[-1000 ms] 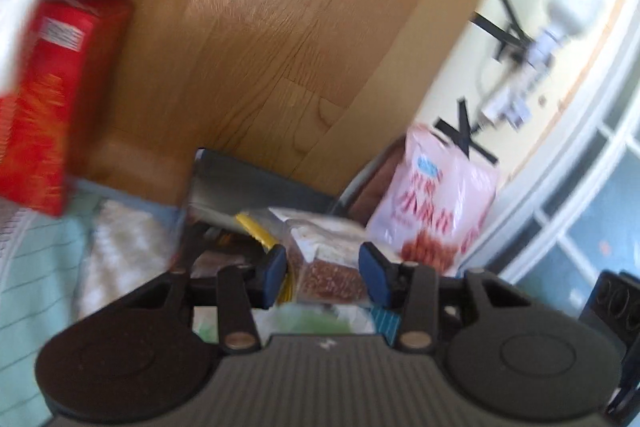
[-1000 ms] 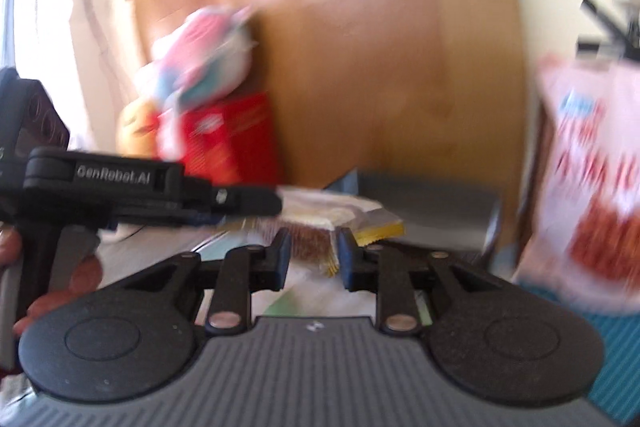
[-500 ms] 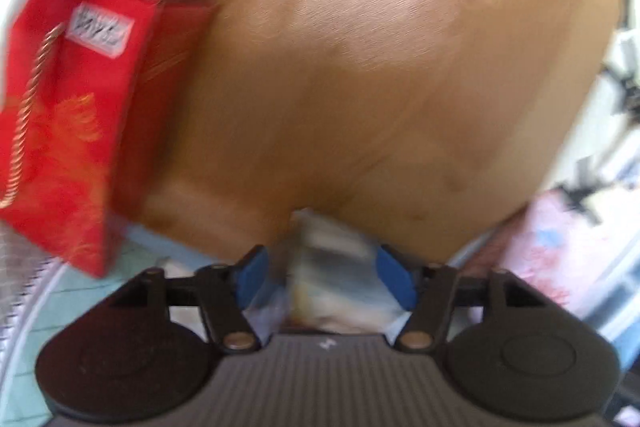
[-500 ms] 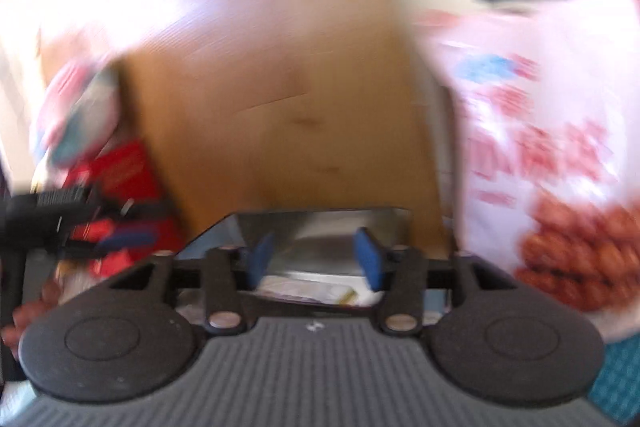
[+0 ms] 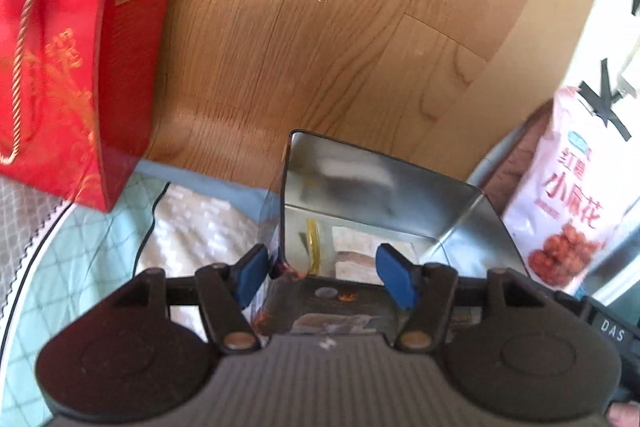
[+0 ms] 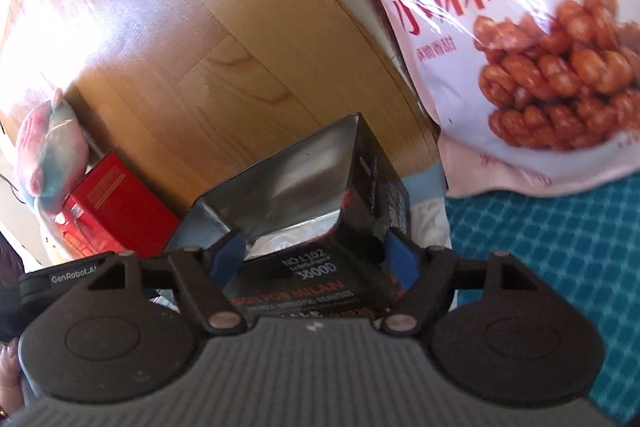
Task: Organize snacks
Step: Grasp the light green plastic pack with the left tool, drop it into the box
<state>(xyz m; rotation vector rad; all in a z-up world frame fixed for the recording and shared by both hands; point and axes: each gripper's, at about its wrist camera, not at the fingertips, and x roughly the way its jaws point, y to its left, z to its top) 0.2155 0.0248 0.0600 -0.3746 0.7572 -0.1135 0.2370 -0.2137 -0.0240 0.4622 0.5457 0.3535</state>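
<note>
Left wrist view: we've got the tin box (image 5: 384, 195) front and centre, lid off, shiny metal inside, with a couple of wrapped snacks (image 5: 352, 251) lying at the bottom. It sits on a pale quilted cover (image 5: 80, 247) right up against a wooden board (image 5: 340, 27). Our left gripper (image 5: 326, 273) hangs over the tin's near end, jaws spread and not pinching anything; one blue pad is outside the tin's left wall, the other over the opening.

From the right wrist view the same tin (image 6: 296, 195) shows its dark printed outside. Our right gripper (image 6: 312, 259) straddles the near end of it and its jaws are opening, with the tin between them; we can't see the pads pressing on it.

Further out: a big pink bag of fried dough twists (image 6: 500, 27) leans just right of the tin, above a teal patterned cloth (image 6: 560, 267). A red gift box (image 5: 68, 67) with a rope handle stands off to the left against the board, and a soft pink and blue bundle (image 6: 48, 155) sits on top of it.
</note>
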